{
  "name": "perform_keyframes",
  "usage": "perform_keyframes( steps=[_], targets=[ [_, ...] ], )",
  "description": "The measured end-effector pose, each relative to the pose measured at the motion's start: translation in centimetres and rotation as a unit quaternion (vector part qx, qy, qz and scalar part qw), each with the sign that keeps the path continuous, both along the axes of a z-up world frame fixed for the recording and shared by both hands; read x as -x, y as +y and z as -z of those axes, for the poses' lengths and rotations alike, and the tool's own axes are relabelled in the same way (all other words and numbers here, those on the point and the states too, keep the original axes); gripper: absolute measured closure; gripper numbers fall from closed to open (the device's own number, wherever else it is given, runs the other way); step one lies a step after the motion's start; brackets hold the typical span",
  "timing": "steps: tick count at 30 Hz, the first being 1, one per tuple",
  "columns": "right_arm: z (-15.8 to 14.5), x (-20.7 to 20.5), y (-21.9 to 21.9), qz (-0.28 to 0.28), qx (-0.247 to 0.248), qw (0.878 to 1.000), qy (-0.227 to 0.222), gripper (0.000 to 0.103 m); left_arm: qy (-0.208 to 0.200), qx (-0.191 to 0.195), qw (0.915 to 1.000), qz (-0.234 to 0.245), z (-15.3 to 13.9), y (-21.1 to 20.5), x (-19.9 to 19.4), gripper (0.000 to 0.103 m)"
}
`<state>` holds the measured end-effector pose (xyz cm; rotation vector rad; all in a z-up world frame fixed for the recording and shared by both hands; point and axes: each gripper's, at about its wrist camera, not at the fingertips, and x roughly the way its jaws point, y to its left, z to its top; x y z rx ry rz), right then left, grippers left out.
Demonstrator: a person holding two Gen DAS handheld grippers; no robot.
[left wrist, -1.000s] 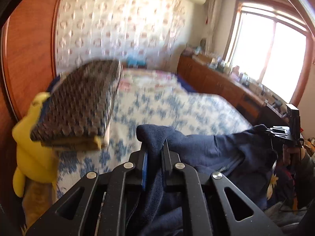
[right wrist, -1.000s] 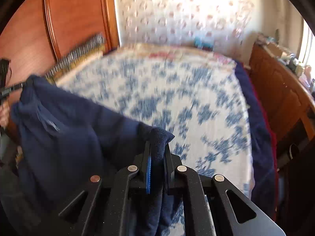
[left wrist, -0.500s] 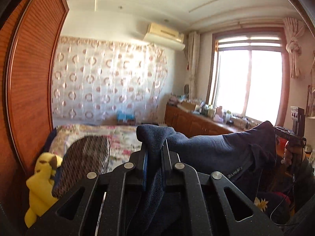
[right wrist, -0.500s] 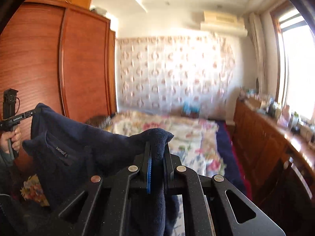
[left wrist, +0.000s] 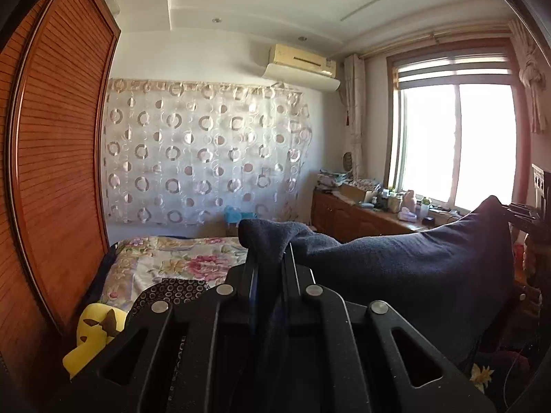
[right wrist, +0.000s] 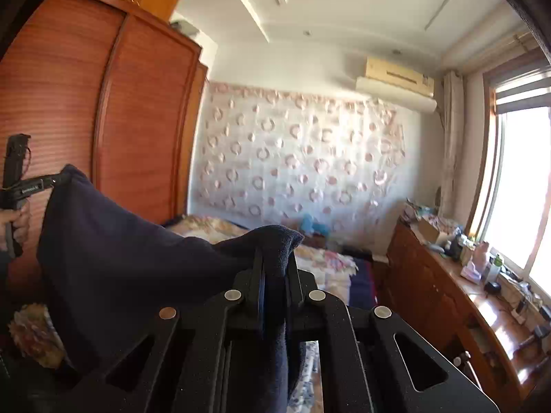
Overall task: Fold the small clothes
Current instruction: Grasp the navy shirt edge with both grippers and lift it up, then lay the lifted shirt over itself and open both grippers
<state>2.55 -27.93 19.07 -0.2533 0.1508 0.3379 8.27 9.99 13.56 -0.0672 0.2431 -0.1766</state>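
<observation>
Biggest thing in here is the wooden wardrobe (right wrist: 103, 130) with its slatted reddish doors, filling the whole left side of both wrist views. Next to it the bed (left wrist: 179, 258) runs back to the far wall, covered in a flowery quilt, and behind it hangs a sheer curtain (left wrist: 206, 158) printed with rings. There's a bright window (left wrist: 458, 144) on the right with a low wooden cabinet (right wrist: 447, 275) under it, its top cluttered with bottles and boxes, and an air conditioner (left wrist: 303, 65) sits high on the wall. Now the actual job: a dark navy garment (left wrist: 406, 268), looks like fleece, is held up in the air above the foot of the bed, stretched between the two tools so its top edge sags a bit in the middle. The left gripper (left wrist: 270, 268) has its jaws squeezed tight on one top corner, with a bunch of fabric poking up above the tips. The right gripper (right wrist: 275, 272) is doing the same on the opposite corner, clamped hard on a fold of the cloth, rest of it hanging down below. In the right wrist view you can see the person's hand (right wrist: 15, 223) wrapped around the left tool's handle. Down by the wardrobe there's a yellow plush toy (left wrist: 91, 330) and a dark circle-patterned pillow (left wrist: 172, 292) just beside it on the bed.
</observation>
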Motion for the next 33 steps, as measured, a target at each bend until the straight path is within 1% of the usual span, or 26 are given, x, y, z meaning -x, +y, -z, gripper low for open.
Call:
perform_keyframes(
  steps=[1,3,4,5,6,7,8,9,10,11,12,13,14,15,16,18,19,20,22,23,24,26,27,28,30,33],
  targets=[
    [0.3,-2.0,0.6,0.006,0.004,1.0,0.015,0.095,0.011,-0.005,0.9999,-0.006,0.9,-0.2,-1.5,0.091],
    [1.9,-6.7,1.8,0.024,0.013,0.999,0.044,0.095,0.043,-0.015,0.9989,-0.015,3.8,-0.2,-5.9,0.089],
    [3.2,-9.3,2.4,0.032,0.017,0.997,0.062,0.095,0.064,-0.025,0.9975,-0.017,5.8,-0.1,-8.6,0.084],
    [4.6,-11.9,2.9,0.038,0.021,0.996,0.083,0.095,0.077,-0.028,0.9964,-0.021,6.7,-0.3,-9.8,0.082],
    [6.5,-14.9,3.6,0.045,0.03,0.992,0.114,0.092,0.093,-0.027,0.995,-0.022,8.1,-0.3,-11.1,0.074],
    [8.2,-17.2,4.2,0.06,0.04,0.988,0.139,0.084,0.107,-0.024,0.9938,-0.018,9.5,-0.2,-12.2,0.064],
    [10.3,-19.5,4.6,0.085,0.047,0.981,0.166,0.08,0.116,-0.022,0.9928,-0.016,10.5,-0.4,-12.6,0.059],
    [11.8,-21.0,4.7,0.105,0.047,0.976,0.182,0.075,0.122,-0.024,0.9922,-0.016,11.5,-0.5,-12.8,0.058],
    [13.2,-22.2,4.7,0.116,0.04,0.972,0.2,0.075,0.126,-0.027,0.9916,-0.011,11.9,-0.9,-12.7,0.056],
    [14.4,-23.0,4.7,0.116,0.029,0.969,0.215,0.075,0.135,-0.03,0.9904,-0.001,12.7,-1.2,-12.5,0.054],
    [15.5,-23.3,4.6,0.114,0.019,0.967,0.225,0.073,0.142,-0.033,0.9893,0.006,13.0,-1.8,-12.2,0.051],
    [16.2,-23.4,4.7,0.114,0.012,0.967,0.229,0.067,0.15,-0.038,0.9878,0.012,13.6,-2.4,-11.8,0.042],
    [17.1,-23.1,4.7,0.112,0.007,0.966,0.233,0.063,0.153,-0.041,0.9873,0.016,13.8,-2.7,-11.5,0.037],
    [17.6,-23.3,4.5,0.107,0.005,0.965,0.237,0.061,0.156,-0.041,0.9866,0.023,14.1,-3.1,-11.0,0.026],
    [17.8,-23.3,4.3,0.104,0.004,0.965,0.242,0.061,0.159,-0.042,0.986,0.029,14.2,-3.4,-10.4,0.025],
    [17.8,-23.2,4.3,0.098,0.004,0.964,0.247,0.061,0.168,-0.044,0.984,0.041,14.5,-4.1,-9.7,0.025],
    [17.7,-23.8,2.6,0.092,0.001,0.964,0.249,0.061,0.171,-0.042,0.9834,0.044,14.8,-4.2,-9.3,0.025],
    [17.8,-23.3,1.9,0.086,-0.002,0.965,0.249,0.061,0.174,-0.038,0.9829,0.046,15.1,-4.5,-8.9,0.025],
    [16.7,-22.3,-1.3,0.074,-0.014,0.965,0.249,0.061,0.185,-0.037,0.9808,0.048,16.2,-5.2,-7.8,0.025],
    [16.8,-21.4,-1.5,0.069,-0.02,0.965,0.25,0.061,0.191,-0.039,0.9797,0.049,16.6,-5.4,-7.6,0.025],
    [17.9,-21.5,-1.7,0.066,-0.025,0.965,0.252,0.06,0.198,-0.042,0.978,0.051,17.3,-5.8,-7.2,0.025],
    [18.9,-20.6,-2.0,0.061,-0.03,0.964,0.257,0.052,0.213,-0.043,0.9744,0.059,18.3,-6.4,-6.7,0.025],
    [19.7,-20.2,-2.3,0.057,-0.033,0.963,0.262,0.043,0.219,-0.045,0.9728,0.063,18.8,-6.7,-6.5,0.025],
    [20.3,-20.2,-2.5,0.052,-0.037,0.96,0.272,0.039,0.223,-0.047,0.9713,0.067,19.3,-7.0,-6.4,0.025],
    [21.3,-20.1,-2.7,0.042,-0.044,0.955,0.291,0.039,0.239,-0.055,0.9668,0.071,20.5,-7.7,-6.2,0.025],
    [22.7,-20.5,-2.8,0.053,-0.035,0.953,0.295,0.039,0.262,-0.059,0.9606,0.07,22.0,-7.9,-6.5,0.025]
  ],
)
